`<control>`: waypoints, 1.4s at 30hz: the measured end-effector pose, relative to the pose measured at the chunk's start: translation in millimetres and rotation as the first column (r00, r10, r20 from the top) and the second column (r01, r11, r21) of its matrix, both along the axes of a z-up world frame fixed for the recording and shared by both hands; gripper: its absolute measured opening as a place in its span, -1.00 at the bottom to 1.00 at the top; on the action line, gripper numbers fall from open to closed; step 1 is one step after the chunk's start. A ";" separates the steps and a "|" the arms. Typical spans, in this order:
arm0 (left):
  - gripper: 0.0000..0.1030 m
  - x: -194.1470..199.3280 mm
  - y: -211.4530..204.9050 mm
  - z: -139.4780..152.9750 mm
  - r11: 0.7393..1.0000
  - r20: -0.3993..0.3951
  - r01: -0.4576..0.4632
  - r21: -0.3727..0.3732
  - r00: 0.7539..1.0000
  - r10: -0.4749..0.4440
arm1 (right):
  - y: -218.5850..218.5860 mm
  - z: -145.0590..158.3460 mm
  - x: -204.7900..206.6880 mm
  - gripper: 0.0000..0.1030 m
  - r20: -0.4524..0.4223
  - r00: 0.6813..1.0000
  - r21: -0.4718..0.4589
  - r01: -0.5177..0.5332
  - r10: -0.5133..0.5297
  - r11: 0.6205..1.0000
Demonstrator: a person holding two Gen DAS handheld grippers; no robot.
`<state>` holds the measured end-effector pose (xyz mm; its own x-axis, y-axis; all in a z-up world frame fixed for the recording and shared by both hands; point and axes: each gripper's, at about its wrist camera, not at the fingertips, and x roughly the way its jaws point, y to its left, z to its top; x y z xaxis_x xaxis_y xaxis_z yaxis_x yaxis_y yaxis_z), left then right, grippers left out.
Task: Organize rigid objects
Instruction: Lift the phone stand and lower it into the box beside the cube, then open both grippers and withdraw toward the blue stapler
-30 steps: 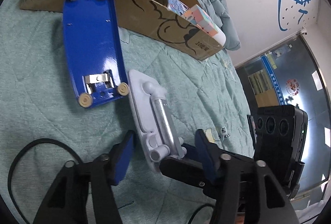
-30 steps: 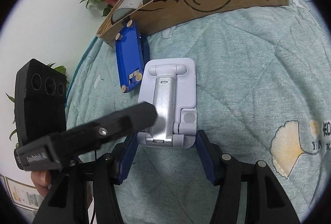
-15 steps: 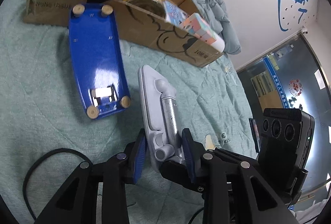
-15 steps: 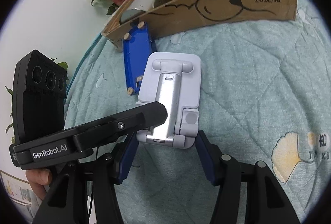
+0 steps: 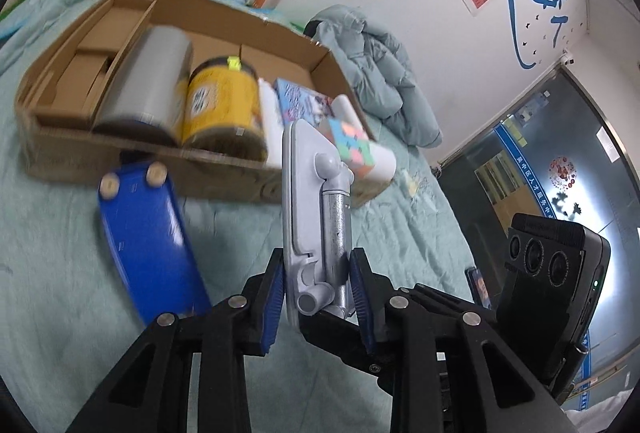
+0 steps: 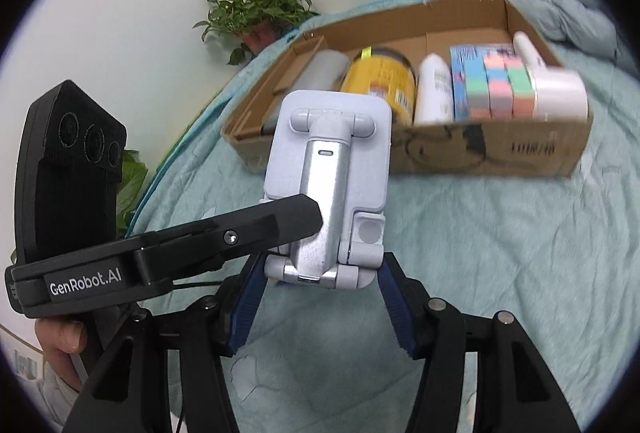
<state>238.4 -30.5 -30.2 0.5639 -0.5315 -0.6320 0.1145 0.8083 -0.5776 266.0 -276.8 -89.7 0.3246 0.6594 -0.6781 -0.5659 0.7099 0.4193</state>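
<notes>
The left gripper (image 5: 318,287) has its jaws clamped on the hinge end of the folding phone stand (image 5: 316,217), which points up and away from them, clear of the quilted bed cover (image 5: 52,273). The right gripper (image 6: 320,297) sits just below the same stand (image 6: 330,185), its jaws spread wide on either side without touching it. Beyond both pairs of jaws lies the cardboard box (image 6: 480,153), holding a yellow can (image 6: 380,81), white bottle (image 6: 434,93) and pastel cube (image 6: 504,85). Left of the left jaws, a blue stapler (image 5: 148,241) lies bottom up.
</notes>
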 end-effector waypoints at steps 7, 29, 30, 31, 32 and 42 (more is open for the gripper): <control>-0.45 77.8 -10.8 41.9 1.000 0.057 0.027 0.017 0.998 -0.028 | 4.5 35.4 56.7 0.08 0.075 0.997 0.009 0.027 -0.027 1.000; -0.34 265.7 -64.3 -3.5 0.992 -0.167 0.125 0.012 0.978 -0.121 | -21.4 21.7 204.0 0.09 -0.092 0.987 -0.133 0.121 -0.134 0.984; -0.26 264.2 -64.6 -1.9 0.991 -0.162 0.128 0.041 0.980 -0.120 | -23.6 20.0 202.8 0.09 -0.084 0.983 -0.159 0.151 -0.166 0.976; -0.01 260.3 -63.4 3.2 0.990 -0.139 0.127 0.065 0.983 -0.117 | -25.7 20.8 201.1 0.09 -0.062 0.979 -0.185 0.182 -0.197 0.966; 0.31 252.7 -59.3 8.4 0.991 -0.113 0.114 0.077 0.988 -0.104 | -28.1 22.5 197.9 0.10 -0.033 0.974 -0.205 0.213 -0.224 0.955; 0.91 154.9 -28.5 56.0 0.934 0.163 -0.070 0.349 0.986 0.013 | -27.4 47.8 126.1 0.67 0.241 0.940 -0.262 0.303 -0.242 0.916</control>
<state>393.3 -59.0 25.9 0.6871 -0.2645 -0.6767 0.1420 0.9623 -0.2319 392.1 -304.2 -42.0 0.6113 0.3092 -0.7285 -0.3830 0.9211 0.0696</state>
